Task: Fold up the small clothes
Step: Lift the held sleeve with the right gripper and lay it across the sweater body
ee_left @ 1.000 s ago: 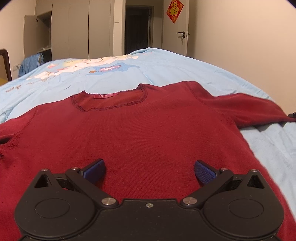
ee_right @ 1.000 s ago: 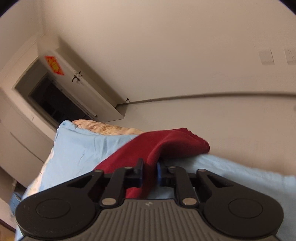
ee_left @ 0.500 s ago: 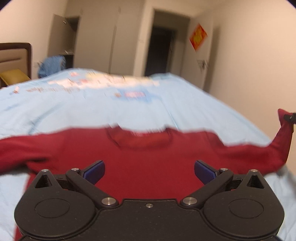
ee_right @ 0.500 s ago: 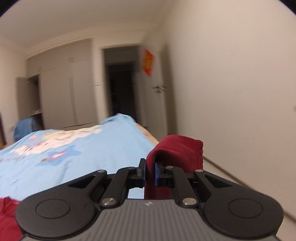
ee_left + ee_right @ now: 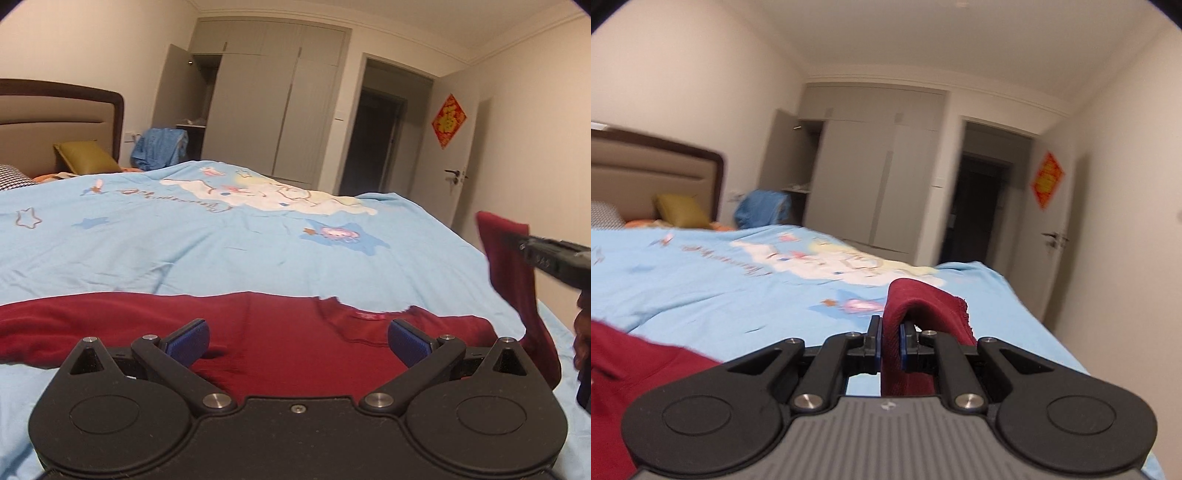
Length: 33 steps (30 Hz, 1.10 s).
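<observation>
A dark red long-sleeved top (image 5: pixel 295 339) lies flat on the light blue bedspread (image 5: pixel 207 243), neckline with a pink label to the right of centre. My left gripper (image 5: pixel 297 338) hovers open just above the top's body, blue pads wide apart with nothing between them. The top's right sleeve (image 5: pixel 513 266) is lifted off the bed at the far right, held by my right gripper (image 5: pixel 517 242). In the right wrist view the right gripper (image 5: pixel 889 341) is shut on the sleeve's cuff (image 5: pixel 923 306), which drapes over the right finger. The other sleeve stretches left on the bed.
A wooden headboard (image 5: pixel 59 122) with pillows stands at the far left. Grey wardrobes (image 5: pixel 273 110), one door ajar, and a dark doorway (image 5: pixel 373 140) fill the far wall. A white door with a red ornament (image 5: pixel 448 120) is on the right. The bed's right edge runs beside the wall.
The right gripper has raised the sleeve cuff higher and swung it inward over the bed. The left gripper has tilted up and drawn back, so less of the top shows.
</observation>
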Each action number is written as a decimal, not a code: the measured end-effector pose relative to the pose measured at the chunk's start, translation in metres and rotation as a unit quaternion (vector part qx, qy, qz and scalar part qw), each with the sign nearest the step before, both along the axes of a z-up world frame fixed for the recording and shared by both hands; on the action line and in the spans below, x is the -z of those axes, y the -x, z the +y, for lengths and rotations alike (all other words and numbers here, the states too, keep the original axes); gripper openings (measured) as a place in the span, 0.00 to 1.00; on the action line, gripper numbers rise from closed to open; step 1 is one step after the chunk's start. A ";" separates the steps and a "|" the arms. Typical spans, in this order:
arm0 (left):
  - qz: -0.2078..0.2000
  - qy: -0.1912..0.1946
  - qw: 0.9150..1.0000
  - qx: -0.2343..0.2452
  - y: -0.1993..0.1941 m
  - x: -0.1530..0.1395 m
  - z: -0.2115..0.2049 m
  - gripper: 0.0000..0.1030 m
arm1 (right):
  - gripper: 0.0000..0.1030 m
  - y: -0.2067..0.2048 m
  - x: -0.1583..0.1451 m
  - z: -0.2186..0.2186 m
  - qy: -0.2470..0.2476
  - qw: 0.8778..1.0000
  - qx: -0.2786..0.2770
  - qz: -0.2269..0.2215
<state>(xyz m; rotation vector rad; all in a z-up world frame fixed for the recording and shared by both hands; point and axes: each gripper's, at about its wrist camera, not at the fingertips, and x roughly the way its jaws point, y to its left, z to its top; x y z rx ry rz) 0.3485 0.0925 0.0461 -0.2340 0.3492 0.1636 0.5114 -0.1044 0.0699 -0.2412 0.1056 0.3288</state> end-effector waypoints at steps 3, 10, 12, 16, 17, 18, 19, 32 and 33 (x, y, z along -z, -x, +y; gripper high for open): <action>0.002 0.007 1.000 -0.018 0.010 0.003 0.019 0.99 | 0.10 0.008 0.015 0.044 0.043 0.998 -0.038 0.007; 0.004 0.014 0.999 -0.042 0.024 0.012 0.046 0.99 | 0.10 0.051 0.066 0.123 0.198 0.973 -0.121 -0.002; 0.007 0.017 0.999 -0.047 0.025 0.016 0.051 0.99 | 0.10 0.058 0.078 0.139 0.233 0.963 -0.138 -0.008; 0.012 0.025 0.998 -0.053 0.028 0.024 0.057 0.99 | 0.10 0.094 0.106 0.162 0.301 0.937 -0.175 -0.030; 0.013 0.026 0.998 -0.054 0.028 0.025 0.058 0.99 | 0.10 0.099 0.111 0.166 0.318 0.929 -0.184 -0.038; 0.013 0.026 0.998 -0.056 0.028 0.026 0.059 0.99 | 0.10 0.106 0.119 0.171 0.345 0.917 -0.194 -0.053; 0.014 0.026 0.998 -0.057 0.028 0.027 0.060 0.99 | 0.10 0.112 0.126 0.176 0.371 0.904 -0.201 -0.067; 0.020 0.030 0.997 -0.068 0.025 0.028 0.063 0.99 | 0.59 0.141 0.135 0.182 0.418 0.874 -0.225 -0.099; 0.023 0.028 0.997 -0.066 0.021 0.029 0.062 0.99 | 0.68 0.139 0.127 0.174 0.397 0.886 -0.224 -0.083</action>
